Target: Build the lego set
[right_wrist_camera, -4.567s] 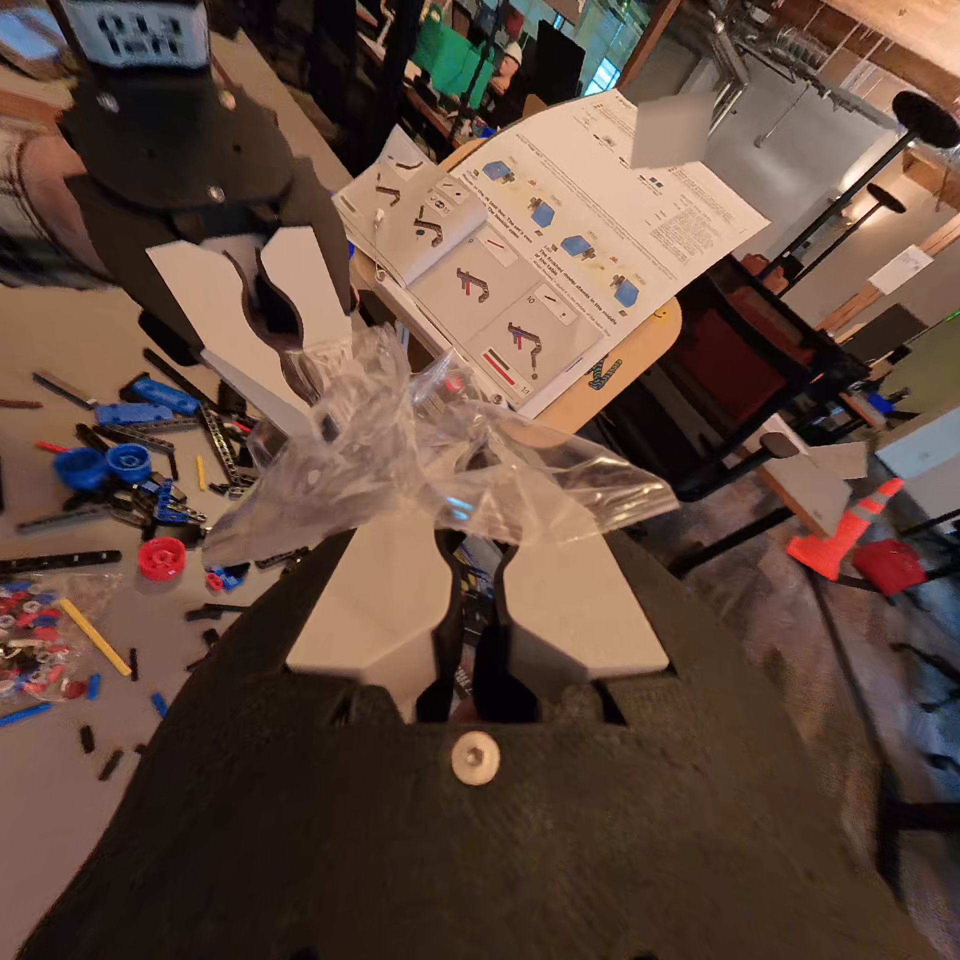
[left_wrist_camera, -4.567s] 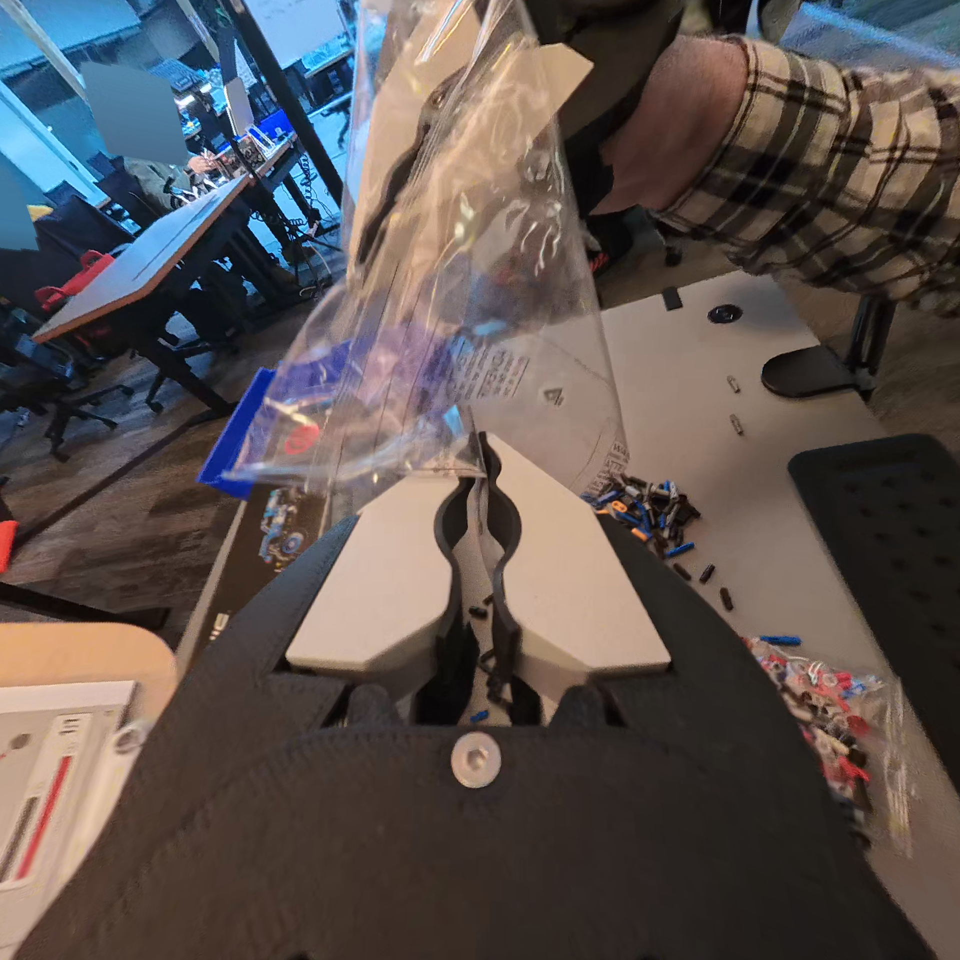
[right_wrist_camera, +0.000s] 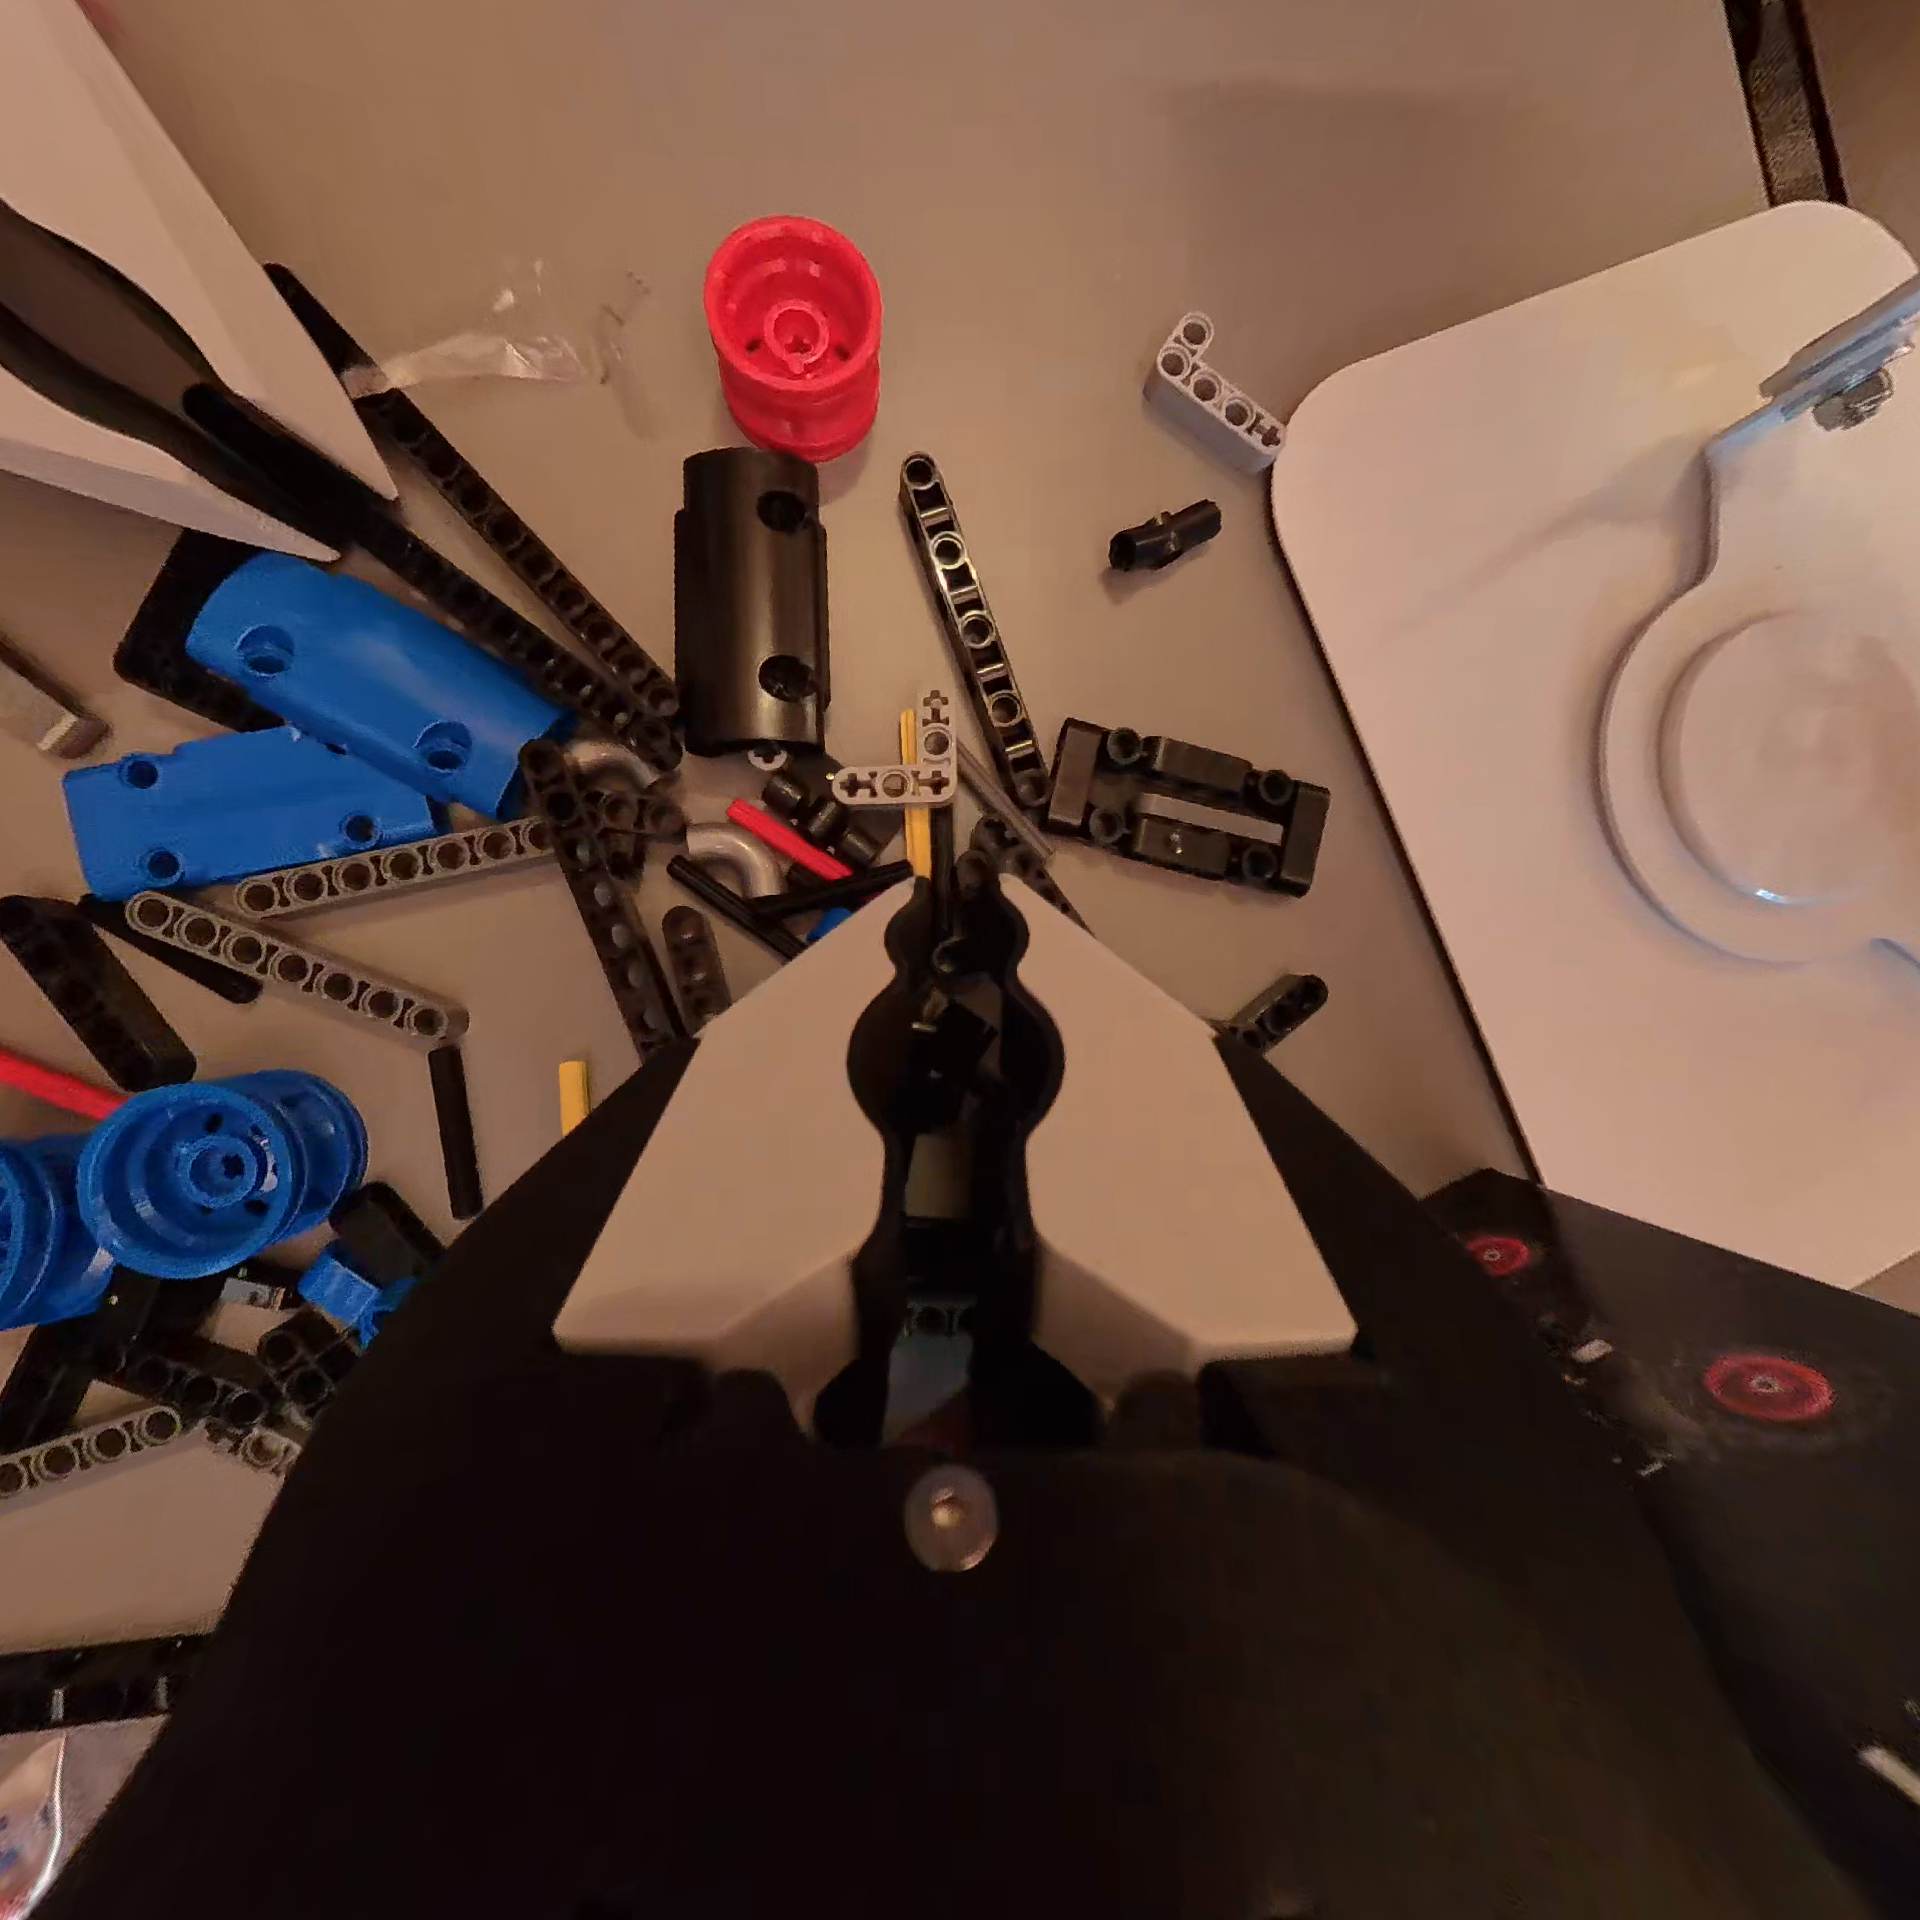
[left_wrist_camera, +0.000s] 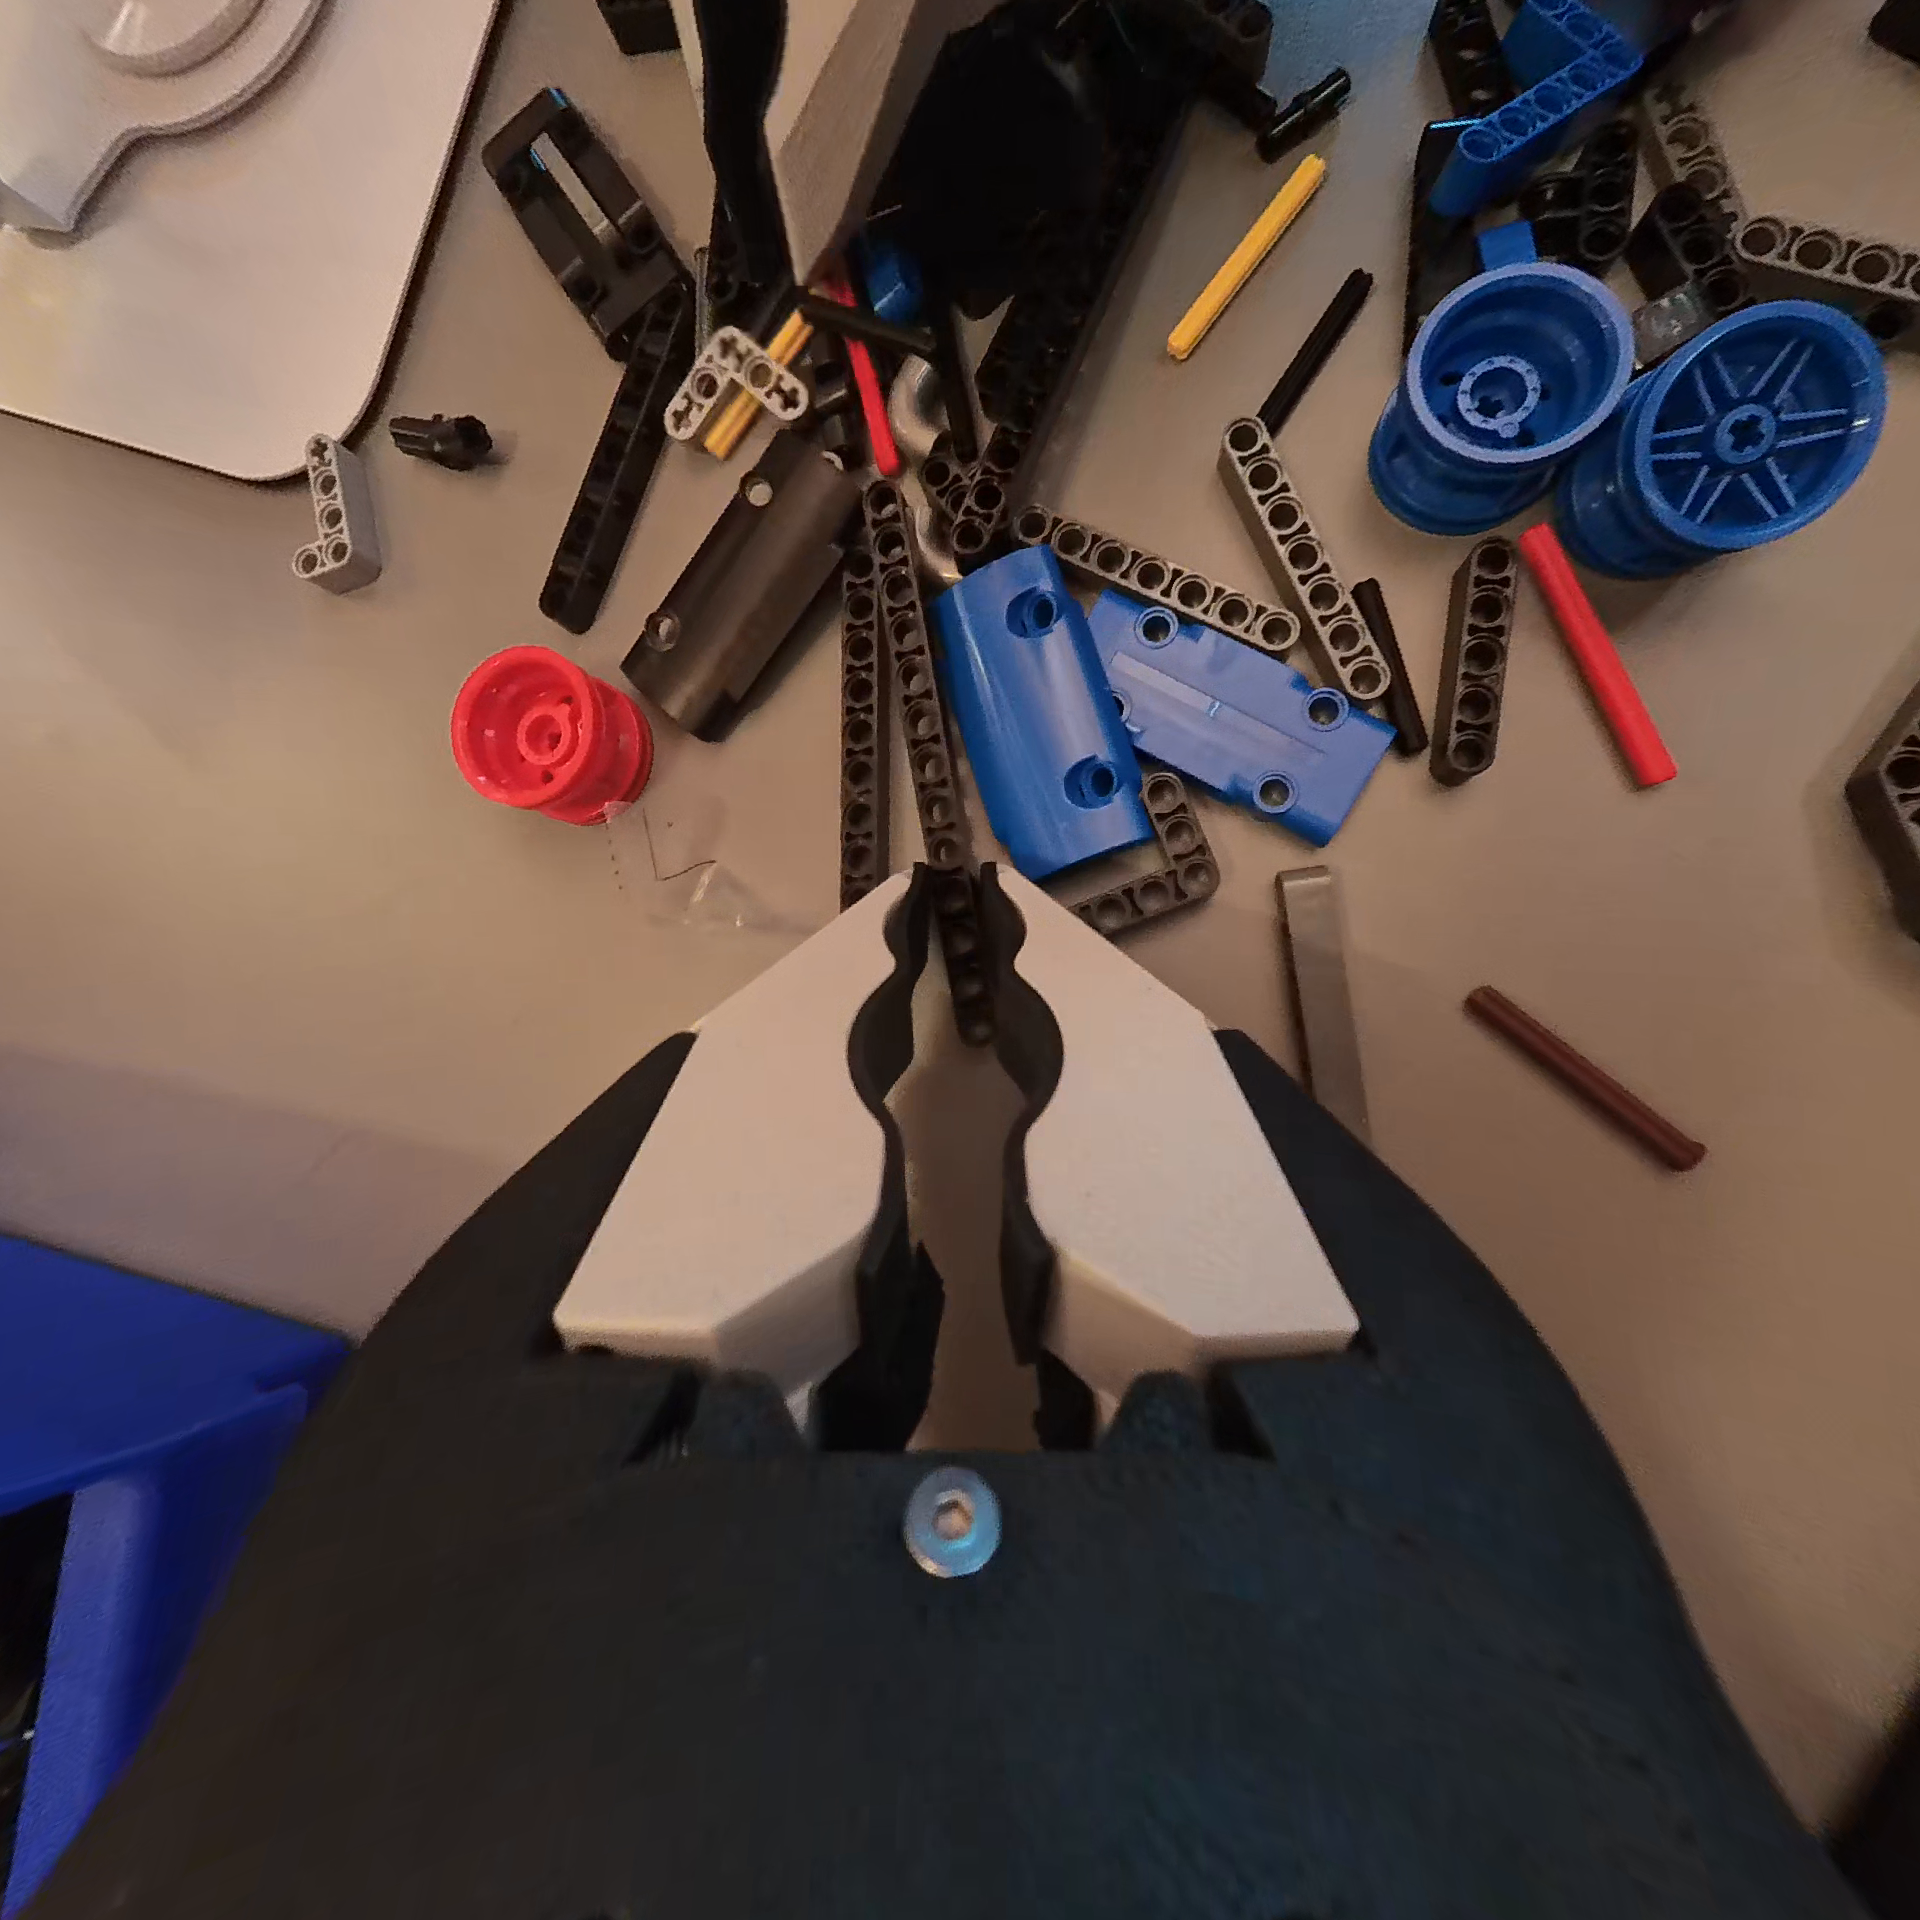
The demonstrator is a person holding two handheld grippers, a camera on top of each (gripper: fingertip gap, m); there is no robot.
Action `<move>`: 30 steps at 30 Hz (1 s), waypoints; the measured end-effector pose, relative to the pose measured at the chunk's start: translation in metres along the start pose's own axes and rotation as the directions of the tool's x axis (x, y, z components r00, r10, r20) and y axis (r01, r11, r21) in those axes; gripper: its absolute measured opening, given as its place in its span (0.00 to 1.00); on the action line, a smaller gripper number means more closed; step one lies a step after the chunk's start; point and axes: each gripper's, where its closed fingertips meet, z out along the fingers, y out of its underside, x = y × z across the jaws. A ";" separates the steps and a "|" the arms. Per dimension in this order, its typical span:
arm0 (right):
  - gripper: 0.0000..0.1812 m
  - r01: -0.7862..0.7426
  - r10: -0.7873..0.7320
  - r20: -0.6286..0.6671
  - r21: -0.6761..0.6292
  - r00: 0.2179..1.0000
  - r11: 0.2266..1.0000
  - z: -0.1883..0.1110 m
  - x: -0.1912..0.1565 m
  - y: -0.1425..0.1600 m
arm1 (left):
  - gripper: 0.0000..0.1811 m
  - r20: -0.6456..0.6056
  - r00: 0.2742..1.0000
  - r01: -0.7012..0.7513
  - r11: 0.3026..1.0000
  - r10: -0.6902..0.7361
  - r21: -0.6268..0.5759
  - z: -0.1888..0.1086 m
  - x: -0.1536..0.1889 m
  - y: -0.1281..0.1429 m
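- Left gripper [left_wrist_camera: 948, 883] is nearly closed, its black pads pinching the near end of a long dark grey perforated plastic beam [left_wrist_camera: 920, 707] that runs away from it over the pile.
- Right gripper [right_wrist_camera: 954, 894] is likewise drawn almost together around a small black part [right_wrist_camera: 948, 1023]; it is too dark to tell what that part is.
- Just beyond the left gripper lie two blue curved plastic panels [left_wrist_camera: 1049, 707], with more holed beams crossing under and beside them.
- Farther out on the beige worktop [left_wrist_camera: 260, 883] stand a red plastic wheel hub [left_wrist_camera: 545, 732] to the left and two blue spoked wheel hubs [left_wrist_camera: 1621, 431] to the right; loose red, yellow and black axle rods lie between.
- No assembled model shows; the set looks barely begun.
- Risks, as I judge them: held by one end, the long beam may pivot or slip, and swinging it could rake neighbouring pieces. The small black part could twist out of the right gripper when pushed into a hole, and be lost among the dark pieces.
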 end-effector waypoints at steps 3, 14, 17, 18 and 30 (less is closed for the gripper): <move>0.01 -0.045 0.045 0.030 -0.005 0.999 0.999 0.000 0.002 0.000 | 0.04 -0.005 1.000 0.003 1.000 -0.003 0.003 0.000 0.000 0.000; 0.02 -0.006 0.006 -0.018 0.021 1.000 1.000 -0.015 0.008 -0.009 | 0.04 -0.002 1.000 0.010 1.000 -0.010 0.001 -0.001 -0.002 0.001; 0.06 0.000 0.000 -0.063 -0.004 0.998 1.000 -0.004 0.019 -0.011 | 0.03 0.002 1.000 0.011 1.000 -0.011 0.000 -0.001 -0.003 0.002; 0.06 -0.005 0.004 -0.056 -0.022 0.998 1.000 0.000 0.020 -0.009 | 0.04 0.003 1.000 0.014 1.000 -0.014 0.001 -0.002 -0.003 0.002; 0.07 0.012 -0.013 -0.026 -0.037 1.000 0.999 0.001 0.012 -0.017 | 0.03 -0.014 1.000 0.012 1.000 -0.012 0.021 -0.003 -0.002 -0.001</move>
